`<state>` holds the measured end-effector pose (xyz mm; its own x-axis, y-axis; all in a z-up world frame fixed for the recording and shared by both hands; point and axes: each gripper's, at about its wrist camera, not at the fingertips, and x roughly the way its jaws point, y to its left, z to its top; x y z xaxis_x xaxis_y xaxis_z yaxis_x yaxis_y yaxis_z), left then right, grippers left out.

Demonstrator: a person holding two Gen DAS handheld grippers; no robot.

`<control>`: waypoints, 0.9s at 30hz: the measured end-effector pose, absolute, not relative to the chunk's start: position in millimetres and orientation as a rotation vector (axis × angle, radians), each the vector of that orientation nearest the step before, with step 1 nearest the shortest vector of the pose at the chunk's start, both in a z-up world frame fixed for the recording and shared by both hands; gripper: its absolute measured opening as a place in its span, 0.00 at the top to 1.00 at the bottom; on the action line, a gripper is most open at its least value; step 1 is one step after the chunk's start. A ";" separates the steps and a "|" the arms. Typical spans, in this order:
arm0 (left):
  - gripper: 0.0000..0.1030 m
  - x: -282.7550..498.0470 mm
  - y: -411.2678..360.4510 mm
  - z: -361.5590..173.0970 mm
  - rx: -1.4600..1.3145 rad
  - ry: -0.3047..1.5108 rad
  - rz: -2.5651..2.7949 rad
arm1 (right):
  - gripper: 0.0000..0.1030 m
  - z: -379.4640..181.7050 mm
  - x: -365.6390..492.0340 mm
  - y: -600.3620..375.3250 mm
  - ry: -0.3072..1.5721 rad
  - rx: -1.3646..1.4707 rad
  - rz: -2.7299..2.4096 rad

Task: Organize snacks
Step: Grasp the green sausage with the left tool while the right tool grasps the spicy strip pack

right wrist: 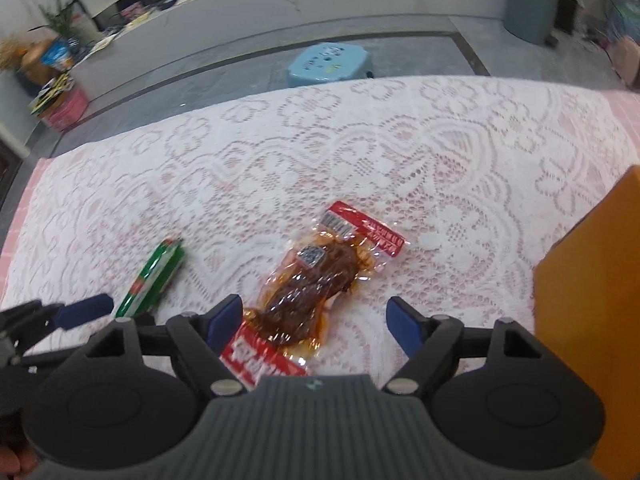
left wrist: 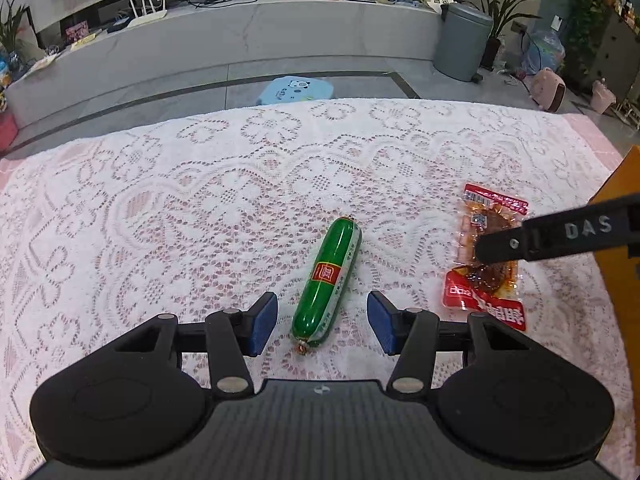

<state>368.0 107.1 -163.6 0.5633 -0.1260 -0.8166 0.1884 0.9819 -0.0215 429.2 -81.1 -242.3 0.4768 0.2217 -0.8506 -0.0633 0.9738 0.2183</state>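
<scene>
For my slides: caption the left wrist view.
Open left claw straddles a green sausage on lace.

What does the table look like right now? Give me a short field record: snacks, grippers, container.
surface: lace tablecloth over pink
snack 1: green sausage, lying flat, between the left gripper's open fingers, not gripped
snack 2: red-and-clear meat packet, lying flat, right of the sausage
left gripper: open, poised around the sausage's near end
right gripper: open, over the packet's near end, pads not pressing
container: orange box at the table's right edge, inside not visible
</scene>
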 end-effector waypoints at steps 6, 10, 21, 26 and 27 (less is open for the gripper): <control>0.40 372.2 103.8 -168.0 0.092 0.958 -0.184 | 0.19 -252.6 438.0 -67.6 1.038 0.153 0.087; 0.42 371.8 103.3 -171.2 0.110 0.955 -0.177 | 0.15 -259.6 436.1 -53.3 1.031 0.113 0.074; 0.42 373.8 102.7 -172.9 0.092 0.940 -0.170 | 0.41 -257.4 422.4 -43.0 0.987 -0.008 0.092; 0.44 373.4 103.5 -172.9 0.078 0.935 -0.162 | 0.61 -245.4 419.8 -53.5 0.977 -0.015 0.168; 0.44 373.2 103.5 -173.2 0.078 0.931 -0.159 | 0.63 -243.1 419.7 -55.9 0.979 -0.013 0.183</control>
